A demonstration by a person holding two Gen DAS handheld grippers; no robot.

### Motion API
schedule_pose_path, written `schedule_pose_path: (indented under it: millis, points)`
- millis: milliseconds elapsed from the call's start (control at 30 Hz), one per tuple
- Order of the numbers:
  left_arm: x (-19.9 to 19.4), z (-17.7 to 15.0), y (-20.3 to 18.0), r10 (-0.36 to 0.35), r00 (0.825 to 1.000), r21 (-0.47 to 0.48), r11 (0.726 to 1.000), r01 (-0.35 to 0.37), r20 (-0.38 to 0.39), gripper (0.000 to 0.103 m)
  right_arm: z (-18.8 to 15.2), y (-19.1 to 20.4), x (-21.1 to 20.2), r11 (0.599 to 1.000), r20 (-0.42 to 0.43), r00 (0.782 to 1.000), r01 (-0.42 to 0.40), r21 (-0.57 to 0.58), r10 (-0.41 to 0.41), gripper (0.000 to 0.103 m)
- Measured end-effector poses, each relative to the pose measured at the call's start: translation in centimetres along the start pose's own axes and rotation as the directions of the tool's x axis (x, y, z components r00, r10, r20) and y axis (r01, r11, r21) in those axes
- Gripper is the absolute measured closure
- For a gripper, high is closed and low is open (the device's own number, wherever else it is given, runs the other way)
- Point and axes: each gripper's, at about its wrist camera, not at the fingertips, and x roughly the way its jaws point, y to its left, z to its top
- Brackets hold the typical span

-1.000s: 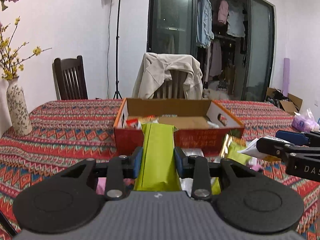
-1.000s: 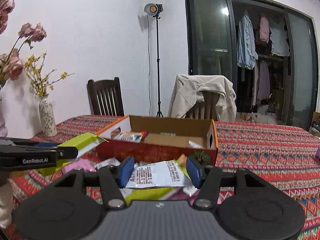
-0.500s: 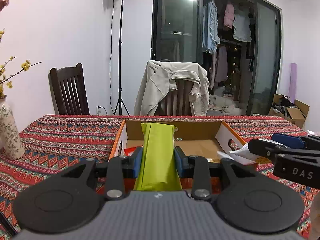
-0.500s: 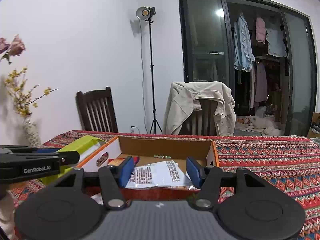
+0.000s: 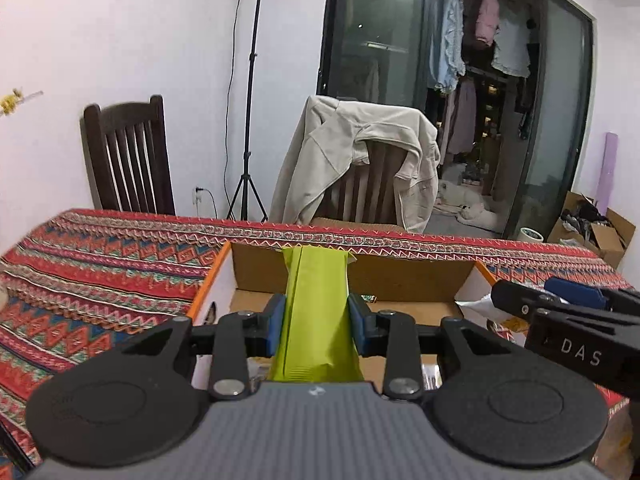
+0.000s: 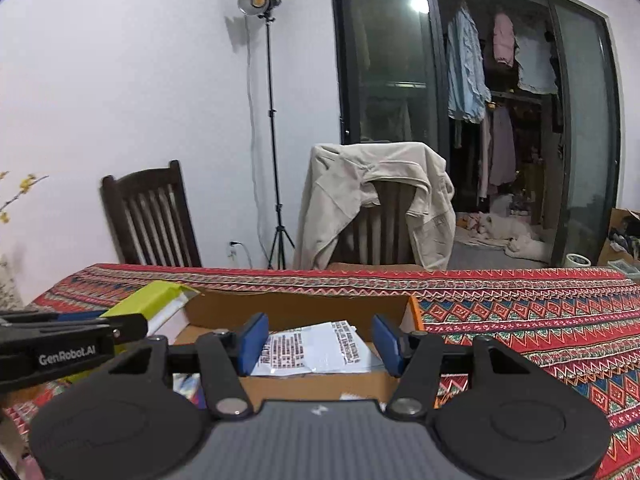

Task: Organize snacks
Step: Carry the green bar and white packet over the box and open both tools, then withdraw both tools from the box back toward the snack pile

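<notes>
My left gripper (image 5: 316, 320) is shut on a lime-green snack packet (image 5: 316, 284), whose far end reaches over the open cardboard box (image 5: 400, 280). My right gripper (image 6: 320, 340) is shut on a flat white packet with printed text (image 6: 316, 354), held above the same box (image 6: 300, 308). In the left wrist view the right gripper (image 5: 560, 308) shows at the right edge. The right wrist view has the left gripper (image 6: 80, 332) and its green packet (image 6: 156, 300) at the left. Most of the box floor is hidden by the grippers.
The box sits on a table under a red patterned cloth (image 5: 100, 264). Beyond the far edge stand a dark wooden chair (image 5: 128, 156), a chair draped with a beige jacket (image 5: 360, 160) and a light stand (image 6: 272, 140). Cardboard boxes (image 5: 592, 228) lie on the floor at the right.
Both grippers have moved forward with their packets, from in front of the box to over its opening. The loose snacks on the cloth have dropped out of view.
</notes>
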Motion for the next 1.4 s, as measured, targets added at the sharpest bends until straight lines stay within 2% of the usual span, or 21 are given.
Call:
schedule_pose_path:
  millis: [167,233,467,533,600,667,700,733,767,1167,1400]
  points:
    - [2.9,-0.1,-0.1,0.031,1.0,0.0,1.0,-0.031,-0.005,0.069,-0.3,-1.1,2.6,1.0,-0.02,1.0,0.023,0.005,-0.023,0.046]
    - [3.9,-0.4,-0.1,0.038,0.999,-0.008,0.999,-0.038,-0.029,0.069,-0.5,-1.4,3.5,1.0,-0.039,0.999,0.021,0.003,-0.021,0.046]
    - [4.7,-1.3,0.7,0.053,0.998,0.002,0.999,-0.053,-0.039,0.068,-1.3,-1.4,5.1,1.0,-0.087,0.996,0.023,-0.007,-0.024,0.046]
    - [4.7,-1.5,0.8,0.058,0.998,0.005,0.998,-0.058,-0.031,0.06,-1.3,-1.4,5.1,1.0,-0.09,0.996,0.024,-0.009,-0.024,0.042]
    - [4.3,-1.5,0.9,0.06,0.998,-0.002,0.998,-0.06,-0.018,0.023,-1.4,-1.6,5.0,1.0,-0.094,0.995,0.016,-0.001,-0.017,0.029]
    - [3.8,-1.5,1.0,0.077,0.997,-0.009,0.997,-0.076,0.012,0.005,-1.5,-1.7,4.9,1.0,-0.09,0.996,0.014,0.001,-0.013,0.01]
    - [3.7,-1.5,1.0,0.082,0.996,-0.013,0.997,-0.081,0.026,0.001,-1.5,-1.7,4.9,1.0,-0.091,0.996,0.013,0.001,-0.012,0.007]
    - [3.5,-1.5,1.0,0.085,0.996,-0.016,0.996,-0.084,0.036,0.0,-1.5,-1.8,4.9,1.0,-0.093,0.996,0.012,0.003,-0.011,0.001]
    - [3.4,-1.4,1.0,0.084,0.996,-0.018,0.996,-0.083,0.038,0.0,-1.5,-1.8,4.9,1.0,-0.093,0.996,0.01,0.004,-0.01,0.0]
    - [3.2,-1.2,0.8,0.072,0.997,-0.033,0.997,-0.071,0.027,0.0,-1.6,-1.6,4.7,1.0,-0.093,0.996,0.013,0.002,-0.013,0.0]
    - [1.6,-0.8,1.1,0.047,0.998,-0.061,0.997,-0.046,0.03,0.0,-1.3,-1.3,3.8,1.0,-0.074,0.997,0.011,0.006,-0.011,0.0]
